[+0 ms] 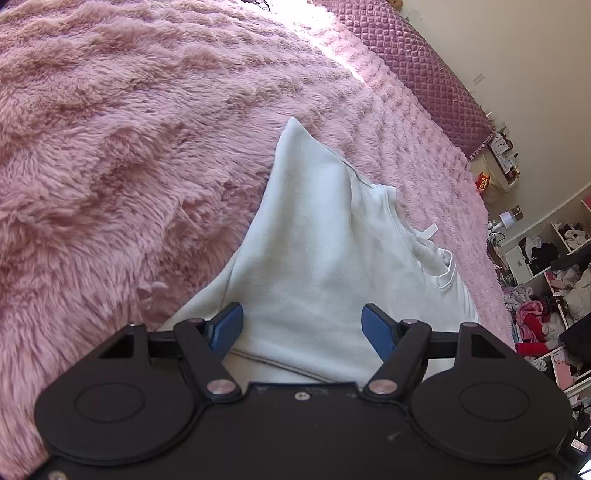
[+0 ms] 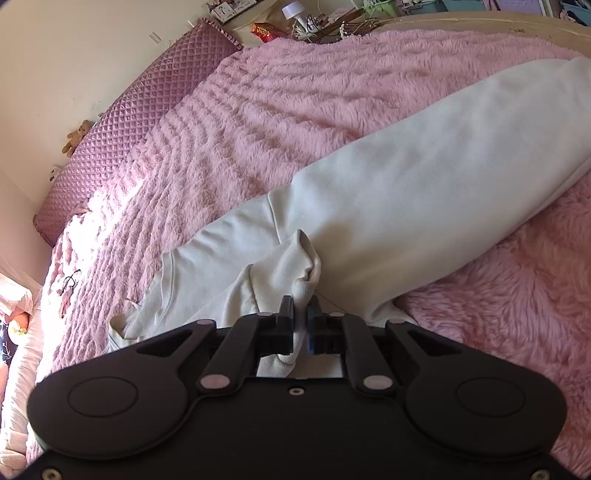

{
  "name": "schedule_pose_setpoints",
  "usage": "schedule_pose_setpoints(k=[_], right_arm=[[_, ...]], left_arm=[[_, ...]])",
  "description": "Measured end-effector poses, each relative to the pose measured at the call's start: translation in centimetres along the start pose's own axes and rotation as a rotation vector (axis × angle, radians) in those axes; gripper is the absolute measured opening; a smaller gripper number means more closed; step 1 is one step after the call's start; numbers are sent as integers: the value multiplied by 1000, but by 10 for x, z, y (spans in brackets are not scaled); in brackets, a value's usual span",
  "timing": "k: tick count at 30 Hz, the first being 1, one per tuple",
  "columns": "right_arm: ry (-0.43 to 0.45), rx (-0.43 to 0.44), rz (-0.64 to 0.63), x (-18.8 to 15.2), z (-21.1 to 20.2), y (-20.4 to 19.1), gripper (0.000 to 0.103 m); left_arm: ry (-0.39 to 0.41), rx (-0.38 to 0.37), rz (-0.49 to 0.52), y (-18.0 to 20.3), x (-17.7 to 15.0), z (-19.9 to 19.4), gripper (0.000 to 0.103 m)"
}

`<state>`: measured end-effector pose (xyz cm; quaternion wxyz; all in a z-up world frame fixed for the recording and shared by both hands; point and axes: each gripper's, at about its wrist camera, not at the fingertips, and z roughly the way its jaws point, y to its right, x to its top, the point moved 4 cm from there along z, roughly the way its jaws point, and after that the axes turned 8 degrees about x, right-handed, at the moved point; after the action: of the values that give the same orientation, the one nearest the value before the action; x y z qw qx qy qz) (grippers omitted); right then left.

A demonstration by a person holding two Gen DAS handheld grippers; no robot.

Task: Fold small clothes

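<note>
A pale white sweatshirt (image 1: 314, 258) lies partly folded on a fluffy pink blanket (image 1: 110, 147). My left gripper (image 1: 302, 325) is open, its blue fingers (image 1: 227, 325) spread just above the garment, holding nothing. In the right wrist view the sweatshirt (image 2: 406, 192) stretches toward the upper right, its neckline at the left. My right gripper (image 2: 301, 314) is shut on a ribbed sleeve cuff (image 2: 301, 273) and holds it bunched above the garment's body.
A purple quilted headboard (image 2: 122, 140) runs along the wall with a small teddy bear (image 2: 75, 136) on it. A cluttered bedside stand (image 2: 295, 22) and shelves of clothes (image 1: 554, 280) lie past the bed's edge. The pink blanket (image 2: 258, 110) covers the whole bed.
</note>
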<state>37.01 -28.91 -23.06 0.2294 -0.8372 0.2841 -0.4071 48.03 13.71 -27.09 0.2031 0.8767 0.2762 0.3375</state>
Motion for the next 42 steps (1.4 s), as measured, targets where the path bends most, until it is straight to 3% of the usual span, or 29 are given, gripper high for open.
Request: schedule_pose_setpoints(k=[4, 5, 6, 9, 11, 13, 16, 17, 19, 21, 23, 27, 30, 32, 37, 42], right_arm=[[-76, -62, -102, -14, 19, 16, 8], [-59, -50, -81, -13, 15, 18, 10], [-37, -56, -68, -11, 7, 17, 22], [81, -40, -116, -5, -21, 0, 43], [102, 46, -175, -3, -26, -15, 44], [34, 104, -221, -7, -14, -26, 45], [-135, 44, -209, -17, 20, -18, 44], [-165, 23, -201, -20, 24, -11, 37], [-122, 60, -178, -12, 7, -2, 36], [-29, 98, -114, 4, -27, 17, 49], [57, 92, -39, 22, -63, 48, 51], [212, -74, 52, 72, -123, 139, 52], [285, -108, 204, 97, -149, 200, 53], [322, -109, 303, 107, -154, 232, 53], [456, -2, 530, 118, -147, 279, 53], [519, -38, 553, 133, -130, 283, 49]], left_arm=[[-8, 3, 32, 2, -1, -3, 71], [-12, 9, 39, 5, -1, -8, 70], [-14, 12, 42, 8, -1, -13, 70], [30, 0, 102, 23, 0, -33, 73], [47, -16, 152, 34, -1, -39, 77], [38, -8, 171, 39, -5, -38, 79], [12, 35, 157, 38, -9, -30, 79], [5, 42, 144, 37, -10, -29, 78], [6, 45, 138, 38, -13, -35, 79], [11, 37, 163, 42, -14, -42, 80], [13, 43, 201, 46, -15, -50, 84], [14, 36, 236, 55, -20, -63, 85], [16, 47, 238, 56, -27, -68, 87], [6, 67, 234, 55, -32, -67, 88], [-17, 114, 223, 48, -42, -65, 88], [-17, 142, 227, 43, -42, -68, 88]])
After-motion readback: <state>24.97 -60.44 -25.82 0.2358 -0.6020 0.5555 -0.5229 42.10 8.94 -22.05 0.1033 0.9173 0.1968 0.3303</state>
